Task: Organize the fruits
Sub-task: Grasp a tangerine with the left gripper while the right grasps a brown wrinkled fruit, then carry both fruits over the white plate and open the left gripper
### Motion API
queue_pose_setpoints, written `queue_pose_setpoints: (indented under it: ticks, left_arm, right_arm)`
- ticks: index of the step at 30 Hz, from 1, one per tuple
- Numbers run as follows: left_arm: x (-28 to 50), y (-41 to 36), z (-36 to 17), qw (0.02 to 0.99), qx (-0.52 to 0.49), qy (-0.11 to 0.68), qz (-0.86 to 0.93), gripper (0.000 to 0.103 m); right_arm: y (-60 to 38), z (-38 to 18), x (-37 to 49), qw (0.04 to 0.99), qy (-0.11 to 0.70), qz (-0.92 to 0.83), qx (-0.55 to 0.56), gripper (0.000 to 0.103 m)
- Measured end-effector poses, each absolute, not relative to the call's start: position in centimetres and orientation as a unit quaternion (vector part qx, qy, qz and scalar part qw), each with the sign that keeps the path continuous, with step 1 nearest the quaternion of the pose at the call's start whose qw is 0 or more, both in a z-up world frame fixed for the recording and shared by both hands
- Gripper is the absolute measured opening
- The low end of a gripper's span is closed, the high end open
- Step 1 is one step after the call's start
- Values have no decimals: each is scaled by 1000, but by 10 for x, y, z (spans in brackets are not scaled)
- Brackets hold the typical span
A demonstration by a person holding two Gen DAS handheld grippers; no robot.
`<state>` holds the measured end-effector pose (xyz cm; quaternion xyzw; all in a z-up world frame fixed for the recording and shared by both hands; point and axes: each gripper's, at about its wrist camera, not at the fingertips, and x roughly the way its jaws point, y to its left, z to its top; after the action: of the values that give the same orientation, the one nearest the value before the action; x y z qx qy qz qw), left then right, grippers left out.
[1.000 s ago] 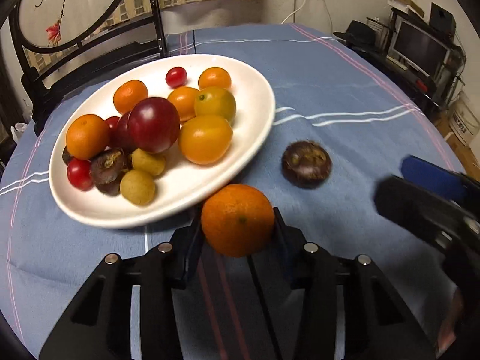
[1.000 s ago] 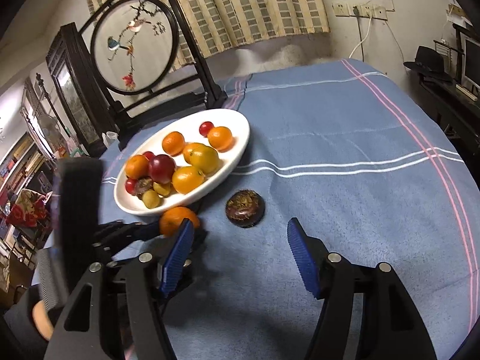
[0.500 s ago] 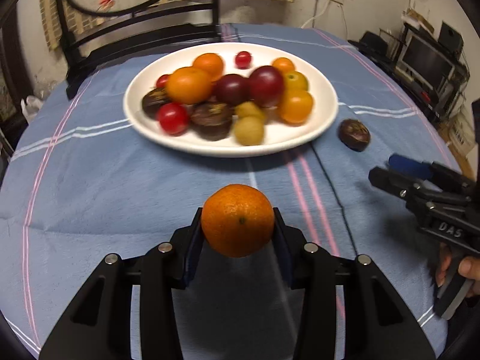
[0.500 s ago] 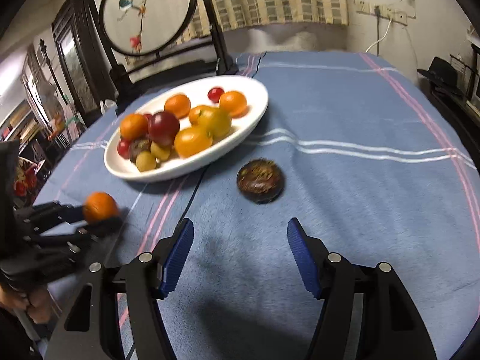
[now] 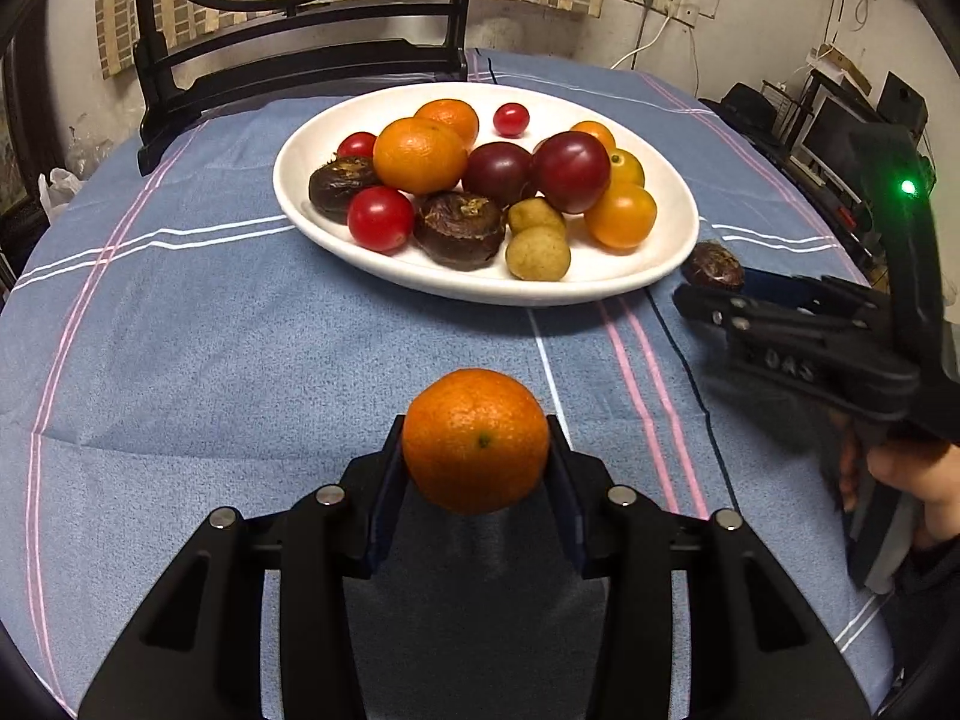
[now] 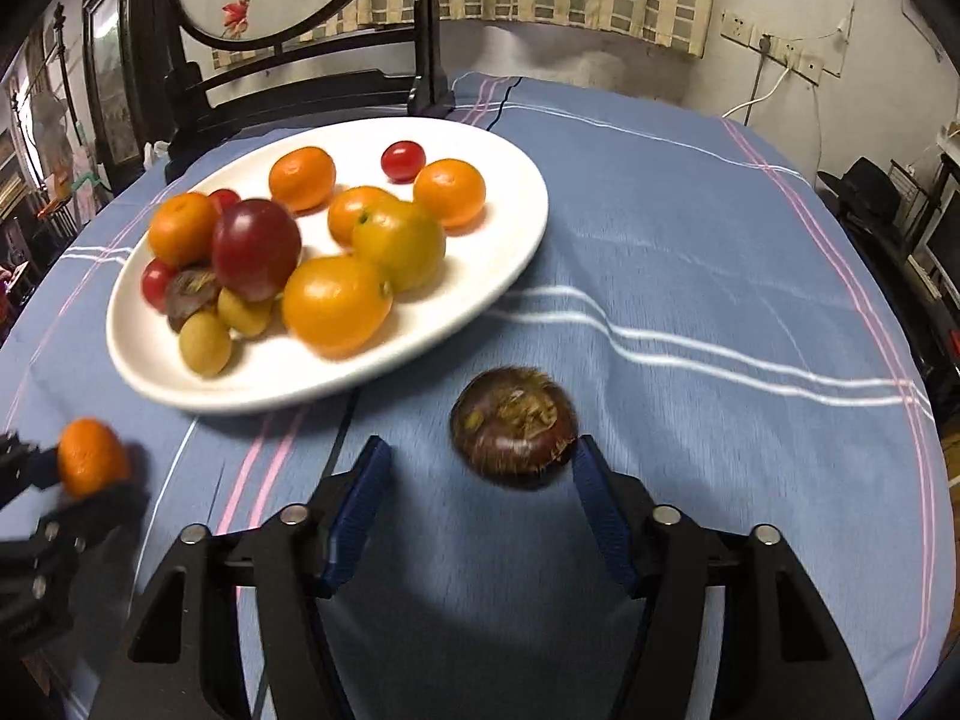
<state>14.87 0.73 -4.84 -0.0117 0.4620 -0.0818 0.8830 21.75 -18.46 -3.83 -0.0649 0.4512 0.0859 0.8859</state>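
My left gripper (image 5: 475, 456) is shut on an orange mandarin (image 5: 475, 439) and holds it above the blue cloth, short of the white oval plate (image 5: 672, 222). The plate holds several mandarins, plums, cherry tomatoes, longans and dark water chestnuts. The held mandarin also shows in the right wrist view (image 6: 91, 456). My right gripper (image 6: 477, 468) is open, and a loose dark water chestnut (image 6: 515, 427) lies on the cloth just ahead of its right finger, beside the plate (image 6: 504, 252). The chestnut also shows in the left wrist view (image 5: 713, 265).
A dark wooden stand with a round painted screen (image 5: 300, 60) stands behind the plate. The blue striped tablecloth (image 6: 720, 252) stretches bare to the right. Shelves and a monitor (image 5: 840, 120) are off the table at the right.
My left gripper has drawn back from the plate with the mandarin and swung left. My right gripper has moved forward, so the loose water chestnut now lies close to its open fingers.
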Motion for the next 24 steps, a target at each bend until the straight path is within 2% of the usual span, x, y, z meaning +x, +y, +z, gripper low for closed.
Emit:
queue_pose_setpoints:
  ticks: [6,12,24]
  left_arm:
    - [148,9,-47,884,-17,460,-82,42]
    - [146,11,-46,885,-24,458,-78,42]
    - [143,6,-29,892,-9,448,-63,42]
  right_arm:
    - [-185,-39,226,890,448,69,-56,44]
    - [-182,-33,212,893,442,71,-56,43]
    - [-187,15,149,908,397,133,-26,43]
